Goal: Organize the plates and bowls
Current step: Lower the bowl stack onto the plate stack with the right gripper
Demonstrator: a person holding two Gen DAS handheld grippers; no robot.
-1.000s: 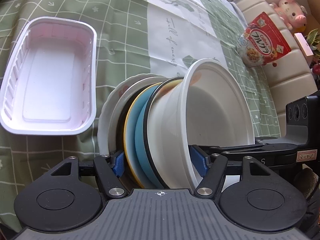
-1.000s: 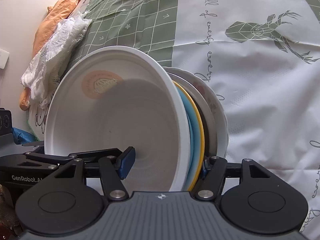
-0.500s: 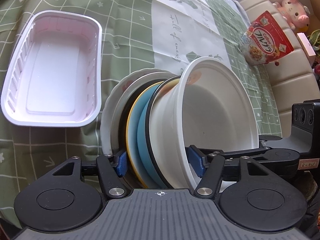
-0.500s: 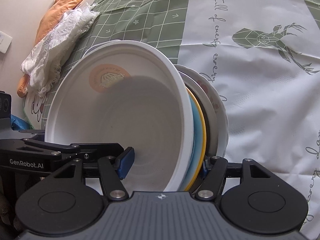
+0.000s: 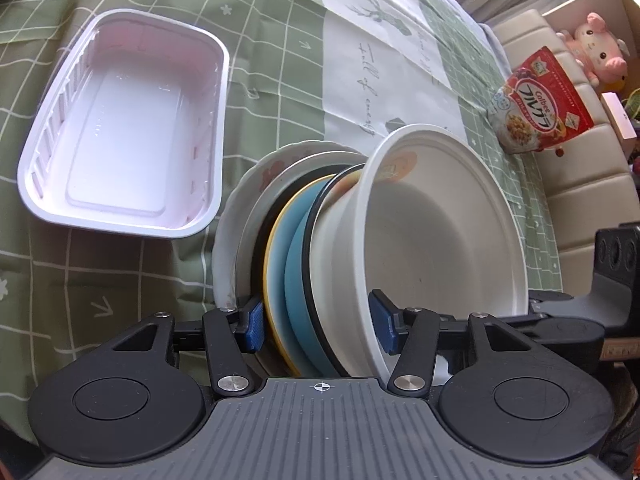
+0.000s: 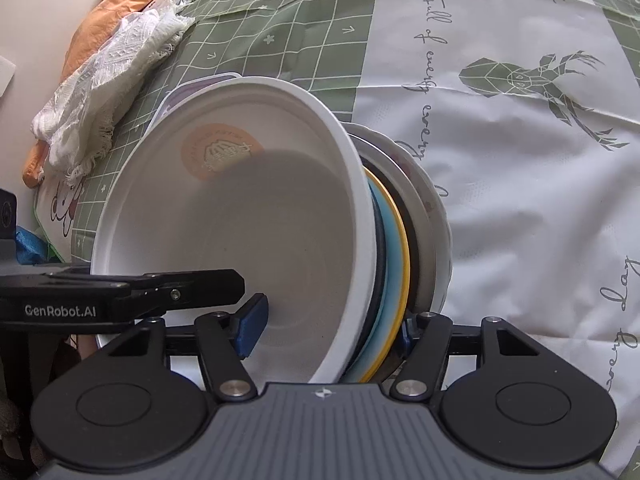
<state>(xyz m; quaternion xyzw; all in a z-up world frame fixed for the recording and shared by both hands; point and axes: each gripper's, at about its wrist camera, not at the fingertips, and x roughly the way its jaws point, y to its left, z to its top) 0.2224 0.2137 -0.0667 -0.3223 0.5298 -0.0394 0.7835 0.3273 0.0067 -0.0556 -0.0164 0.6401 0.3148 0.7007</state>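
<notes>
A tilted stack of plates (image 5: 276, 264) topped by a white paper bowl (image 5: 436, 232) is straddled by the closing left gripper (image 5: 320, 326) and closing right gripper (image 6: 328, 326); pad contact cannot be told.

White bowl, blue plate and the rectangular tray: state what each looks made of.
White bowl: probably moulded paper pulp or foam, matte, with a thick soft rim and a printed orange mark inside. Blue plate: likely ceramic or melamine, smooth with a slight sheen and a yellow edge; which one cannot be told. Rectangular tray: thin formed plastic, glossy and faintly translucent, with ribbed walls.
</notes>
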